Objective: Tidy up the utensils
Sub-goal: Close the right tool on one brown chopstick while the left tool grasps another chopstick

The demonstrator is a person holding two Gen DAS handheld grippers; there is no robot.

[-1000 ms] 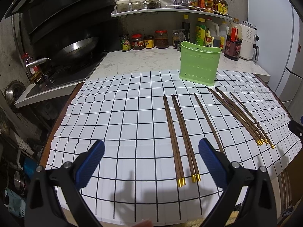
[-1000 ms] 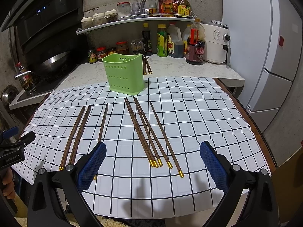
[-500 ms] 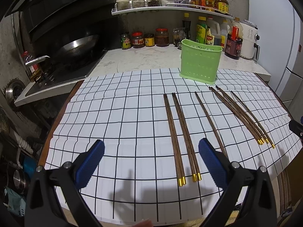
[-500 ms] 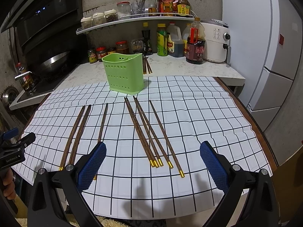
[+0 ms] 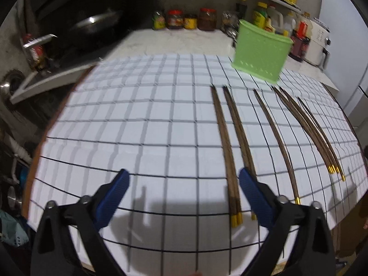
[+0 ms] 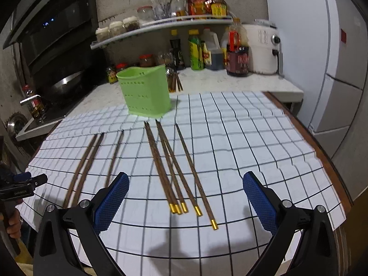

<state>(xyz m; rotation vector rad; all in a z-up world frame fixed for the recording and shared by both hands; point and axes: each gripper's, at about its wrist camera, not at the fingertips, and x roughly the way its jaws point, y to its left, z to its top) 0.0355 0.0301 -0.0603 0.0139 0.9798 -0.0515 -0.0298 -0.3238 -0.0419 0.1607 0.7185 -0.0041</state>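
Several brown chopsticks with gold tips lie on a white checked cloth (image 5: 138, 138). A left pair of chopsticks (image 5: 227, 147) and a single chopstick (image 5: 276, 142) lie just ahead of my open, empty left gripper (image 5: 184, 191), whose right finger overlaps the pair. A bundle of chopsticks (image 6: 170, 165) lies ahead of my open, empty right gripper (image 6: 184, 195). A green perforated utensil holder (image 6: 145, 92) stands upright at the cloth's far edge; it also shows in the left wrist view (image 5: 260, 50).
A stove with a wok (image 5: 92, 23) sits at the far left. Jars and bottles (image 6: 197, 50) line the back counter and shelf, beside a white appliance (image 6: 264, 48). The table's right edge (image 6: 322, 151) is close to the cloth.
My left gripper has moved forward and down toward the left pair of chopsticks, tilting the view. My right gripper has dipped slightly closer to the bundle. Both remain open.
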